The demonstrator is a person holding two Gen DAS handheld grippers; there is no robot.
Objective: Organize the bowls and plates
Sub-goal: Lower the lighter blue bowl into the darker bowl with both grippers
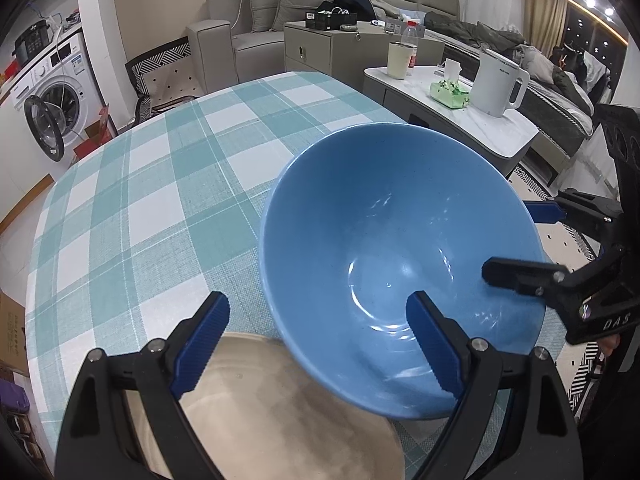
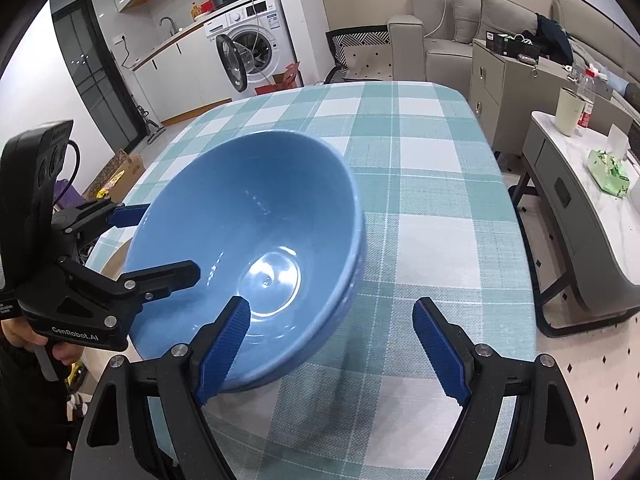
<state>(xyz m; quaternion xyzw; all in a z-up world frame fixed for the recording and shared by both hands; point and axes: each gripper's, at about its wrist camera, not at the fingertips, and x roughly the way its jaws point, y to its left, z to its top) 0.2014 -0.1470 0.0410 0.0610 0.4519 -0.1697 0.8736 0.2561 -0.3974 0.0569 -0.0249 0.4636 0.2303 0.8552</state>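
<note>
Blue bowl (image 1: 400, 264) is sitting tilted near the table (image 1: 140, 200) edge; left gripper (image 1: 320, 344) and right gripper (image 2: 332, 344) are hovering released, straddling its rim.

Your bowl (image 1: 400, 264) sits tilted on the checked tablecloth (image 1: 132, 208), its near edge lying over the plate (image 1: 272, 412) in front of you. Your left gripper (image 1: 320, 344) straddles the bowl's near rim, one finger (image 1: 436, 348) inside it. Your right gripper (image 2: 332, 348) stands to the bowl's right, its left finger (image 2: 222, 350) against the rim. Beyond the table are the sofa (image 1: 260, 28) and washing machine (image 2: 256, 44); to the right, a side table (image 1: 452, 112) carries the kettle (image 1: 500, 84).
</note>
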